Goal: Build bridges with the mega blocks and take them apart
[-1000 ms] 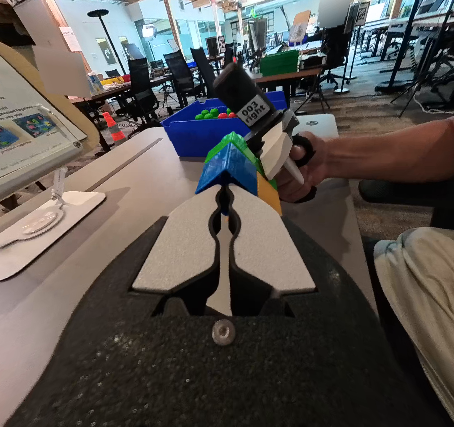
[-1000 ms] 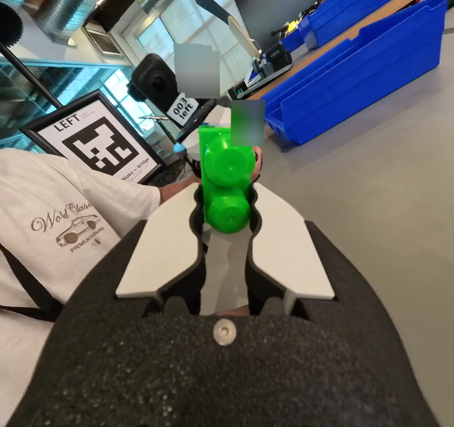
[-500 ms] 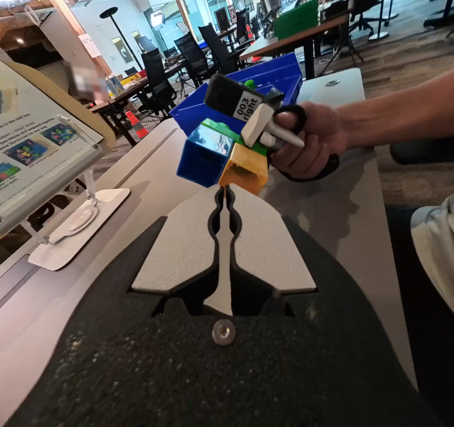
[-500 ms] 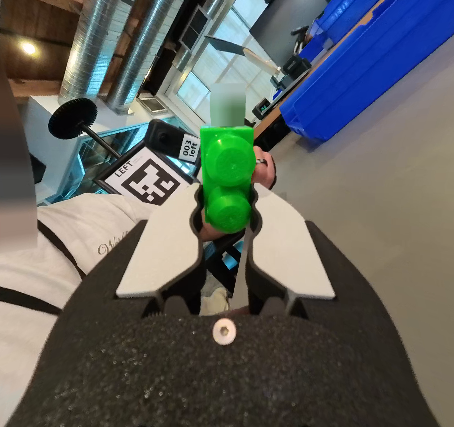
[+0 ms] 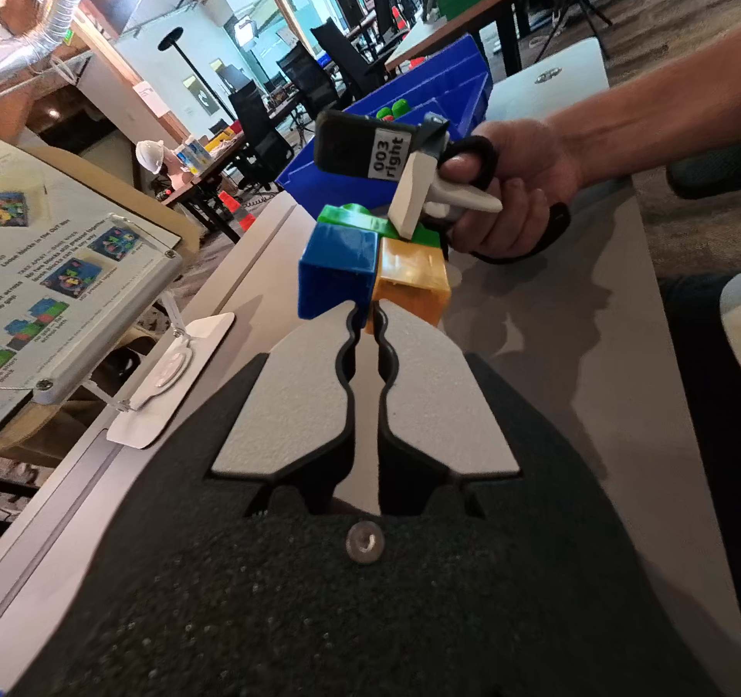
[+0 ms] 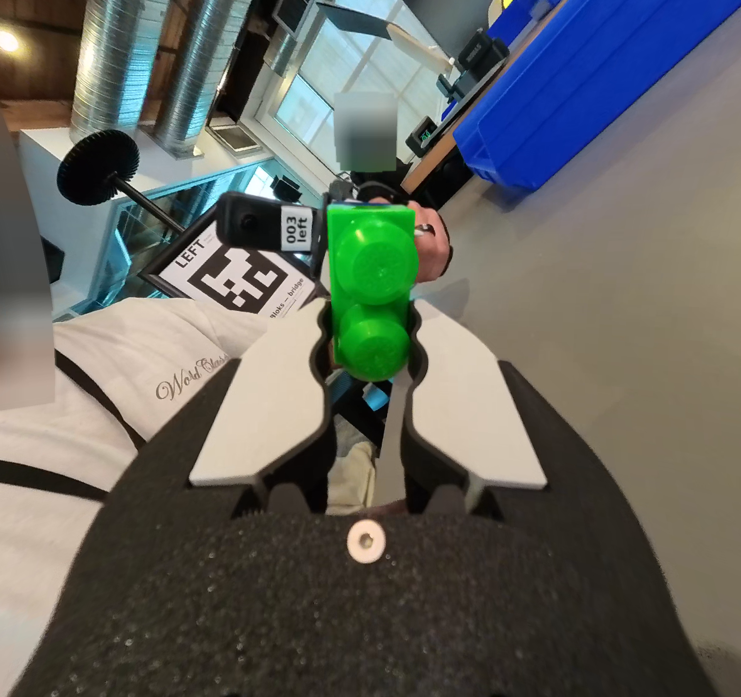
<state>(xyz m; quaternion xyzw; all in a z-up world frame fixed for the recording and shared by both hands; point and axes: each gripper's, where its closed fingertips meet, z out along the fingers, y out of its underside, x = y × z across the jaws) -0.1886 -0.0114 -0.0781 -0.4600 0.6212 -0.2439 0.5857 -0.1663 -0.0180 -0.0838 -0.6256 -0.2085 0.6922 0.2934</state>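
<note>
- Spanning the blue block (image 5: 337, 272) and the orange block (image 5: 413, 276), the green block (image 6: 371, 276) is seen as the top piece of a small bridge that is held clear above the grey bench (image 5: 541, 356), not resting on it.
- In the left wrist view the two lower blocks are shown side by side and touching, their hollow undersides turned toward the camera, with the green block on their far side.
- The long axis of the green block is lined up with the fingers of the right gripper (image 6: 369, 316): one stud is gripped between the jaws and the other stud lies beyond the tips.
- The left gripper (image 5: 367, 316) is narrowed to a thin slot just under the seam between the blue and orange blocks; whether a block wall is pinched there cannot be told.
- The bridge is thus met from opposite ends, the right gripper on the studded top and the left gripper at the open bottom, so a pull apart along that line is judged to be the likely next move.
- The blue bin (image 5: 441, 88), with loose blocks in it, is seen farther off on the bench, behind the right gripper.
</note>
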